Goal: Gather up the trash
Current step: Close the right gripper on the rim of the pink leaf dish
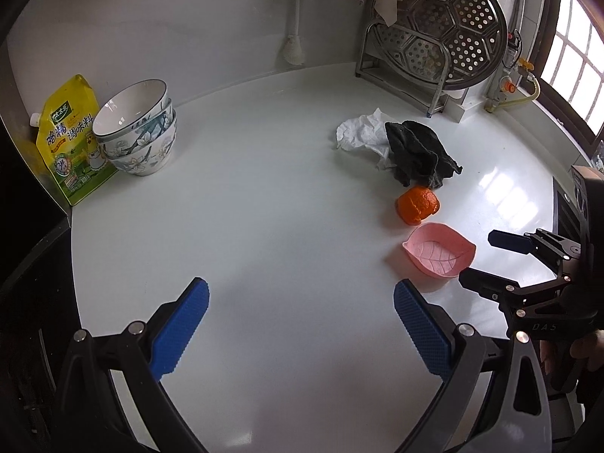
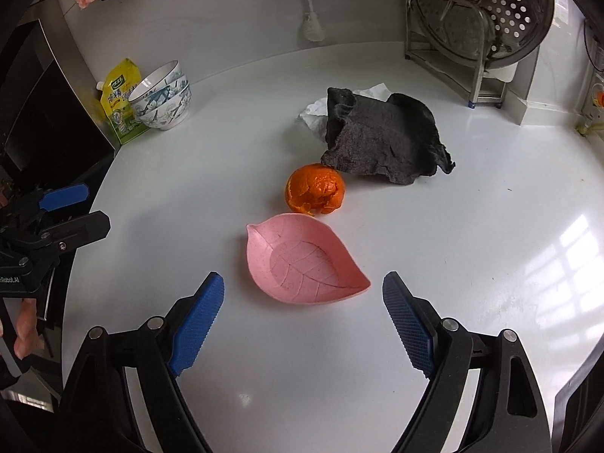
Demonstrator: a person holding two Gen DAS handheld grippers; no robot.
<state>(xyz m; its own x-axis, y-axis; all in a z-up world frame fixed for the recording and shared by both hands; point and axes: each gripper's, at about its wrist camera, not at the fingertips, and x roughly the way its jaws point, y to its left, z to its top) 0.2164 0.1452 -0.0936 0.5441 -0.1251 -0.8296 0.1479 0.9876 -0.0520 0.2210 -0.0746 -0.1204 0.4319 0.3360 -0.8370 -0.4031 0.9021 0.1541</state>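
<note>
White glossy desk: both grippers, left gripper (image 1: 302, 313) and right gripper (image 2: 304, 309), hang with jaws apart, empty. Mid-desk, beyond the pink leaf dish (image 2: 302, 262), lies orange peel (image 2: 315, 193): light, springy, best pinched at its curled rim. Farther back, crumpled tissue (image 1: 362, 134), soft and weightless, takes any fold.

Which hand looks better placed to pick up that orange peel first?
Probably the right. The right tool is open and faces the pink leaf dish, with the orange peel just beyond. The left tool, also open, faces bare counter.
</note>
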